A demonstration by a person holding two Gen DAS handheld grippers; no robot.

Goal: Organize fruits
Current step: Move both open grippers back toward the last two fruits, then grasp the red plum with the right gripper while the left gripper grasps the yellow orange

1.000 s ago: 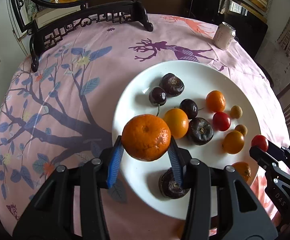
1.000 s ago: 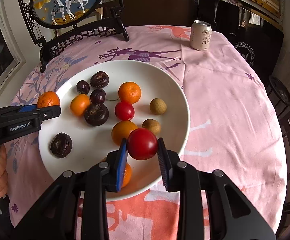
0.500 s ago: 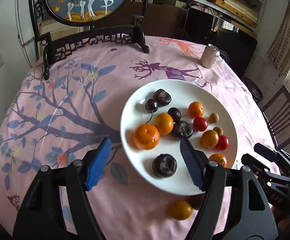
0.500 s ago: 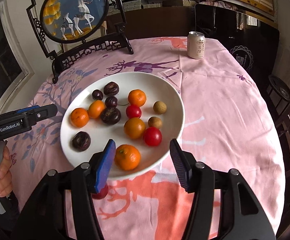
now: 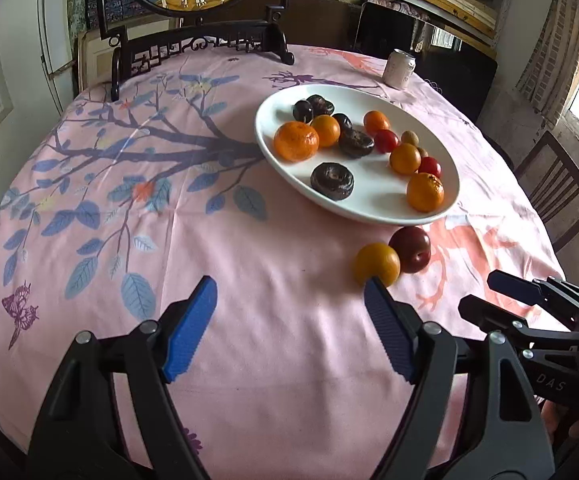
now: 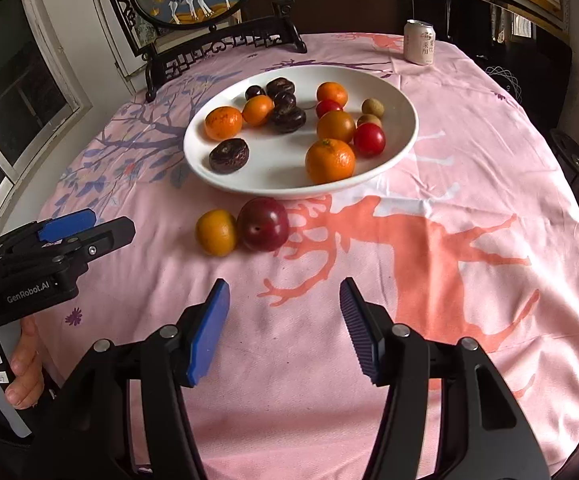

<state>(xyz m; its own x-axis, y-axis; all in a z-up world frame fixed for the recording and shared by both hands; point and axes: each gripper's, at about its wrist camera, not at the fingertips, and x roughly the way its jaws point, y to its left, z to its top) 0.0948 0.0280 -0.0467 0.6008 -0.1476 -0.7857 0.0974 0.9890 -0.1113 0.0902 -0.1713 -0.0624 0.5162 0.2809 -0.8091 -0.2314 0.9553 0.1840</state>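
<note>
A white plate (image 5: 285, 168) (image 6: 401, 144) holds several fruits: oranges, dark plums, red tomatoes and small brown fruits. A yellow-orange fruit (image 5: 376, 264) (image 6: 216, 232) and a dark red plum (image 5: 410, 249) (image 6: 262, 224) lie touching on the pink cloth just in front of the plate. My left gripper (image 5: 289, 300) is open and empty above the cloth, its right fingertip close to the yellow-orange fruit. My right gripper (image 6: 285, 296) is open and empty, short of the two loose fruits.
A drink can (image 5: 399, 69) (image 6: 420, 42) stands at the table's far side. A framed deer screen on a dark stand (image 5: 197, 44) (image 6: 209, 8) stands at the back left. A chair (image 5: 557, 192) is at the right. The table edge curves close behind both grippers.
Both grippers let go of their fruit, the orange and the red tomato, onto the plate, opened wide, and pulled back toward the near table edge. Two loose fruits came into view.
</note>
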